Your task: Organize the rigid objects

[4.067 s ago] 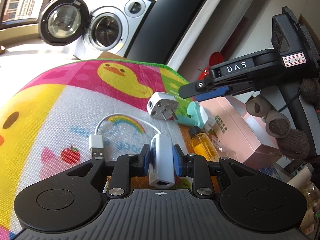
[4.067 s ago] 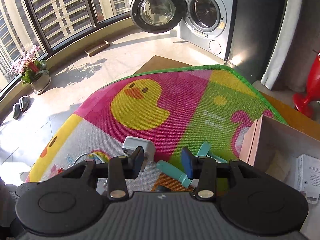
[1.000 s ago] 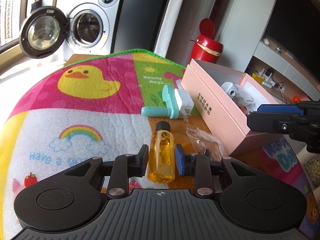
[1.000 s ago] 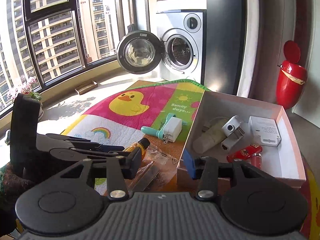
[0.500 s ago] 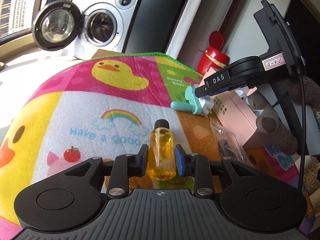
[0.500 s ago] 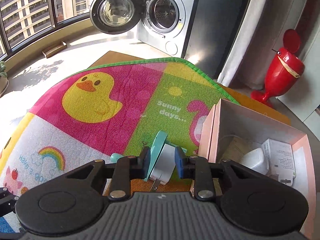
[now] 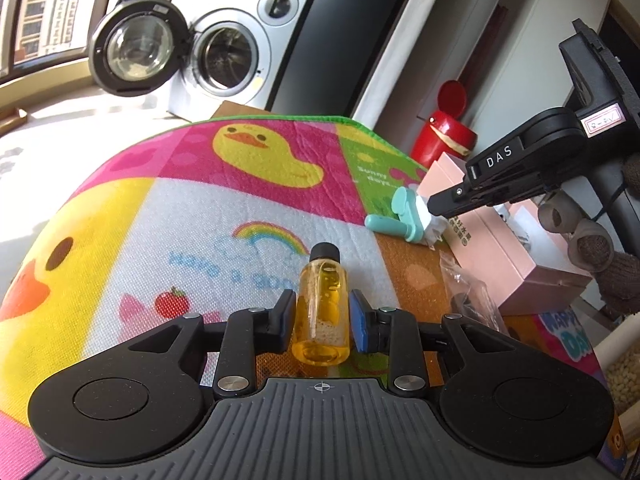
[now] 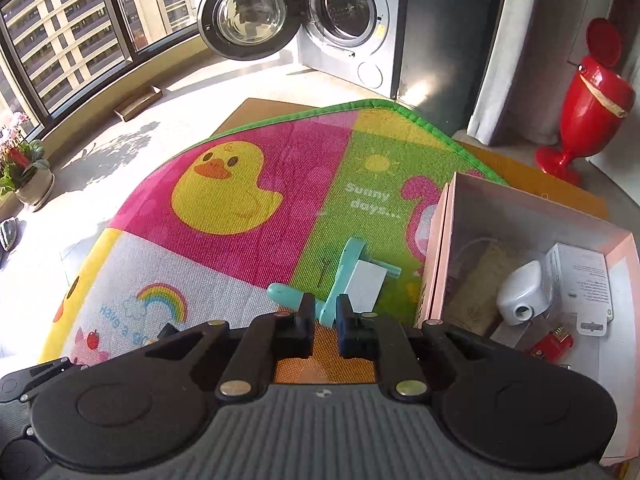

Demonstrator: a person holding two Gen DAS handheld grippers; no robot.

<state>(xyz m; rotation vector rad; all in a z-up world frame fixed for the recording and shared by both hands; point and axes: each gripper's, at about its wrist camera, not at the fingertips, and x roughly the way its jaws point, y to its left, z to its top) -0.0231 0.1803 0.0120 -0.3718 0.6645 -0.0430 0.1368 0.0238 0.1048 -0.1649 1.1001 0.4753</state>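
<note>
Box placement is what your next move turns on: the pink box (image 8: 436, 248) lies to the right of your right gripper (image 8: 322, 314), well within reach, its open top showing a white adapter (image 8: 520, 294) and other small items. That gripper is clamped on the teal plate of the teal-and-white plug gadget (image 8: 352, 276), which rests on the duck play mat (image 8: 240, 248), its plate edge running away from you. Your left gripper (image 7: 322, 316) grips the amber bottle (image 7: 322, 308), cap pointing forward, farther from the box. A clear plastic bag (image 7: 464, 284) lies beside the box. Beyond stand a washing machine (image 8: 344, 12), its door open, and sunlit windows.
</note>
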